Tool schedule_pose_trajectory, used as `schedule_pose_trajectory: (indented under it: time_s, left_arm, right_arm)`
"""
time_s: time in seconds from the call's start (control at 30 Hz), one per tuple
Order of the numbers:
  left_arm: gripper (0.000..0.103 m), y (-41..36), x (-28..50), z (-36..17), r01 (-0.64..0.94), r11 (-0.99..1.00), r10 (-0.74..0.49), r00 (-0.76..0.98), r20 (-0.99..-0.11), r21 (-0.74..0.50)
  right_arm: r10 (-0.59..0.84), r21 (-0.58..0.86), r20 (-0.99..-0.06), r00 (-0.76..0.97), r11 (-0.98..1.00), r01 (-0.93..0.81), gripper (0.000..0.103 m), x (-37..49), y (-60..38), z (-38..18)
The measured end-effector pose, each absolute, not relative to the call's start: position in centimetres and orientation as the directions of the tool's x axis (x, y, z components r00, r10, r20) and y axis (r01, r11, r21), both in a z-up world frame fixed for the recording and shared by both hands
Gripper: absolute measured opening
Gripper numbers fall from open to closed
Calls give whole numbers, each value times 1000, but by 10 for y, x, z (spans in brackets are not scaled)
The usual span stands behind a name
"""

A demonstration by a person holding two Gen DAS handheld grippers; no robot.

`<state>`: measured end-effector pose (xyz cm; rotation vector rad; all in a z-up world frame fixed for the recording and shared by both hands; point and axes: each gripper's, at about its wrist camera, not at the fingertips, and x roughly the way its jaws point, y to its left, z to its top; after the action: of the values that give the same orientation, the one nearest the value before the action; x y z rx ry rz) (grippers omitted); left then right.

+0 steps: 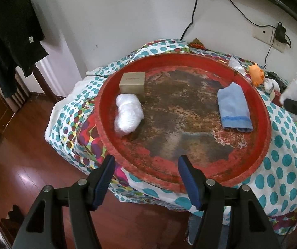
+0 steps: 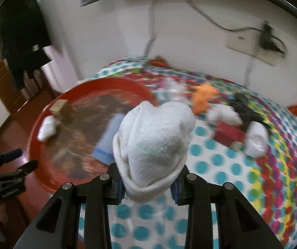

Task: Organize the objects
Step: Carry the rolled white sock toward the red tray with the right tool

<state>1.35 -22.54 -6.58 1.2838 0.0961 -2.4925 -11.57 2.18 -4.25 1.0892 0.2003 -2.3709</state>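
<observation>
- The round red tray (image 2: 44, 122) lies ahead and to the left of the right gripper (image 2: 147, 188), which hangs over the dotted bedspread (image 2: 210, 155) near the tray's rim.
- Its jaws are clamped on a rolled white sock (image 2: 154, 145), long axis pointing away from the camera.
- The left gripper (image 1: 146, 178) hovers at the tray's near rim, jaws wide apart, holding nothing.
- A blue cloth (image 1: 233, 108), a plastic bag (image 1: 128, 114) and a small box (image 1: 132, 83) already sit in the tray.

Tray (image 1: 260, 95) middle bare; box (image 1: 132, 83), bag (image 1: 128, 114), cloth (image 1: 234, 105) crowd edges.
</observation>
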Motion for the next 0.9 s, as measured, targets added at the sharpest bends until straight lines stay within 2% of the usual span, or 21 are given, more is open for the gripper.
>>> schedule_pose_trajectory:
  time_s: [0.27,0.67,0.8,0.9]
  left_arm:
    - [65,-235,15,-65,344,-936,-264,-535,-802,79]
    - [65,-248,16,-70,375,-926,-248,-518,-819,42]
    - [65,-248,16,-70,372,-927,-245,-520,-819,41]
    - [65,-247,16,-70,366,-930,-241,-522,-818,40]
  right_arm:
    - [-417,67,-783,-462,-795,603,32,-97,-44,-64]
    - [-393,61,-829,-398,-771,634,34,-106,-92,-94]
    - [-393,61,-835,-385,-761,645,37,-106,-95,-99]
    - [-400,57,-824,-402,-764,643,48,-104,-90,-95]
